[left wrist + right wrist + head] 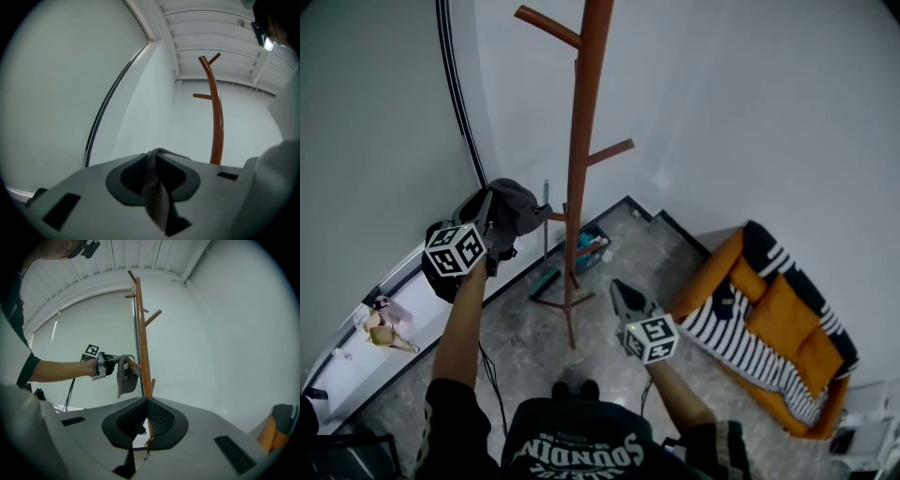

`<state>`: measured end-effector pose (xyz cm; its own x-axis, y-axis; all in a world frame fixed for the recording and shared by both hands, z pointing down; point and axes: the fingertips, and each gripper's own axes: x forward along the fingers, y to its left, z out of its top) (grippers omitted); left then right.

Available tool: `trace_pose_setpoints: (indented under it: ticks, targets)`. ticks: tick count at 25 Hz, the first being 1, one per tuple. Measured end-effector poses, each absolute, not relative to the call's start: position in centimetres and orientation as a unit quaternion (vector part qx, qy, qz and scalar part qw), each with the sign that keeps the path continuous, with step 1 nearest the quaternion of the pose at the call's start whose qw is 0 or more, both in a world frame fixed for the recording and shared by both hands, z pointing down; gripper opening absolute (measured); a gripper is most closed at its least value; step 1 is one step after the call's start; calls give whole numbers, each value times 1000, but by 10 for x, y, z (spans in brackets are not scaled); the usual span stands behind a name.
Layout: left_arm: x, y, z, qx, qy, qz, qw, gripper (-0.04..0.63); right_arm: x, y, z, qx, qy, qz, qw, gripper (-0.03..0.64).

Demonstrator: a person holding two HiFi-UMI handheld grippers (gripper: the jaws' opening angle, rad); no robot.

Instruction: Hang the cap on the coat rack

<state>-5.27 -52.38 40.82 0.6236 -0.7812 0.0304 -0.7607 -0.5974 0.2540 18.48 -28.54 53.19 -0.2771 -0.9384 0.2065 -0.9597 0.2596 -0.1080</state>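
Observation:
The red-brown coat rack (pixel 578 159) stands in the room's corner, with pegs angled upward. My left gripper (pixel 504 225) is shut on the grey cap (pixel 519 204) and holds it against a low peg (pixel 553 217) left of the pole. In the left gripper view, cap fabric (pixel 153 192) is pinched between the shut jaws, and the rack (pixel 216 122) is ahead. In the right gripper view the cap (pixel 125 377) drapes over that peg (pixel 134 364) while the left gripper (pixel 114 363) grips it. My right gripper (pixel 619 292) hangs lower, right of the rack's base, shut and empty.
An orange sofa (pixel 741 272) with a striped throw (pixel 741 339) stands at the right. A blue box (pixel 589 246) and a green-handled tool (pixel 546 281) lie by the rack's feet (pixel 567 305). A window ledge (pixel 356 347) with a small figure (pixel 382 323) runs along the left wall.

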Motion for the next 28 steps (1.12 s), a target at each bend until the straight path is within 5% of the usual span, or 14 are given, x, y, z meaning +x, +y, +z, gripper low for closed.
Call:
trace_pose_setpoints:
  ticks: [28]
  targets:
    - [-36,-449,525,890,-406,-3,206,60,170,-277,533,588,-800,106,53,-2]
